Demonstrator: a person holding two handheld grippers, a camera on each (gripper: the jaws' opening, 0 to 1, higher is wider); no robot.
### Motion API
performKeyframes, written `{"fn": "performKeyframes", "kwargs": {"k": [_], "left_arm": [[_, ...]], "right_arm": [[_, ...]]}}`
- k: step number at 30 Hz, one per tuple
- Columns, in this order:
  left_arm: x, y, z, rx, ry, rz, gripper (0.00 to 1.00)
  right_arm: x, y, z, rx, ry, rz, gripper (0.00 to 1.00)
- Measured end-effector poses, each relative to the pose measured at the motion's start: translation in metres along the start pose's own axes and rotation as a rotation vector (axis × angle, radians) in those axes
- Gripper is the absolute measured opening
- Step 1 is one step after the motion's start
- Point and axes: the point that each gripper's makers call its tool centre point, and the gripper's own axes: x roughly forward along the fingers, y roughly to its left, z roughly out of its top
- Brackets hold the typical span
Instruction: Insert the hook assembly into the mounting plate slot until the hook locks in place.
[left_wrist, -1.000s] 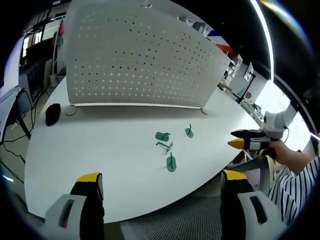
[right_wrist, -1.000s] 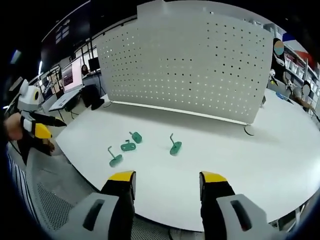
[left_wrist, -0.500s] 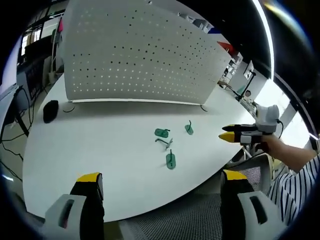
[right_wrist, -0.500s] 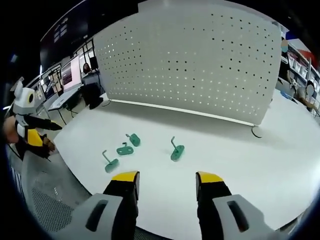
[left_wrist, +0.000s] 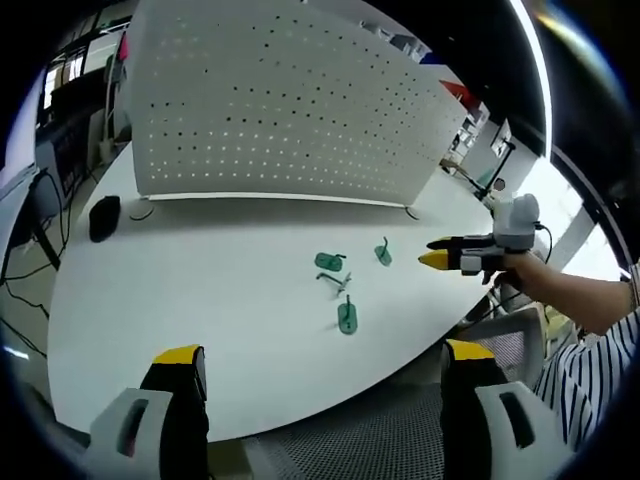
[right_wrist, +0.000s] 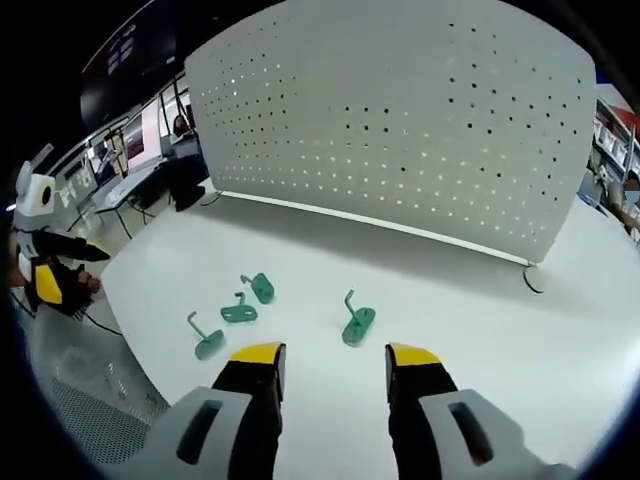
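1. Since a second ago, the right gripper (left_wrist: 432, 252) had been carried in over the tabletop (left_wrist: 200, 300) toward the green hooks, as seen in the left gripper view, and its own view had closed in on them.
2. Four green hook assemblies were seen lying loose on the tabletop in front of the white perforated mounting plate (right_wrist: 400, 120), none of them inserted in it.
3. In the right gripper view, one hook (right_wrist: 355, 322) lay just ahead of the right gripper's (right_wrist: 332, 352) fingers, well short of the mounting plate.
4. Three further hooks lay in a cluster to the left of that hook: one (right_wrist: 260, 287) nearest the plate, one (right_wrist: 238, 312) in the middle, and one (right_wrist: 205, 343) nearest the tabletop edge.
5. The right gripper's fingers were held apart, with nothing between them.
6. The left gripper (left_wrist: 325, 355) was held back beyond the tabletop edge, far from the mounting plate (left_wrist: 280, 110), its fingers wide apart and empty.
7. In the left gripper view, the hook nearest the right gripper (left_wrist: 383, 253) lay just beside its yellow fingertips.
8. A black computer mouse (left_wrist: 104, 217) rested on the tabletop near the plate's left end.
9. A person's arm with a striped sleeve (left_wrist: 590, 370) was seen behind the right gripper.
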Motion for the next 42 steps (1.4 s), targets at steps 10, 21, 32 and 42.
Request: {"fn": "performKeyframes", "kwargs": {"k": [10, 21, 32, 42], "left_arm": [[0.001, 0.003, 0.002, -0.019, -0.006, 0.011, 1.00], [0.001, 0.009, 0.000, 0.001, 0.013, 0.030, 1.00], [0.006, 0.016, -0.003, -0.018, 0.020, 0.041, 1.00], [0.009, 0.020, -0.004, -0.032, 0.028, 0.042, 1.00]], "right_arm": [[0.020, -0.007, -0.001, 0.052, 0.034, -0.001, 0.34], [0.040, -0.008, 0.001, 0.109, 0.061, 0.005, 0.33], [0.064, -0.008, 0.009, 0.085, 0.102, 0.028, 0.28], [0.082, -0.008, 0.006, 0.066, 0.156, 0.028, 0.19]]}}
